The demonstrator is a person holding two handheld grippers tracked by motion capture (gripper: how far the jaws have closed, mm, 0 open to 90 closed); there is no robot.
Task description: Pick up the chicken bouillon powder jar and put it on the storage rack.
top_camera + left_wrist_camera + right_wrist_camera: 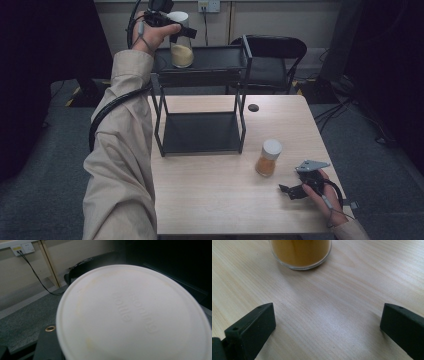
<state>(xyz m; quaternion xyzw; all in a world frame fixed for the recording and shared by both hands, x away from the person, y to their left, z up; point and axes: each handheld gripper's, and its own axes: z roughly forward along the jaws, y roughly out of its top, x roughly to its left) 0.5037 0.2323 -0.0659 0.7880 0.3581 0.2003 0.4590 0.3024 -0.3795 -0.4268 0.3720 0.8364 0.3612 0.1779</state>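
The left gripper [175, 27] is clamped on a white-lidded jar [181, 47] at the rack's [200, 75] top shelf, while the right gripper [295, 190] rests wide open on the table [215, 200] — just short of a second jar [268, 157].

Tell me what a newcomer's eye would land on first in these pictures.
First, the left gripper raised at the far left, clamped on a white-lidded jar of pale powder at the top shelf of the black rack. Next, a second jar of orange powder standing on the wooden table near the right edge, with the right gripper resting open just in front of it.
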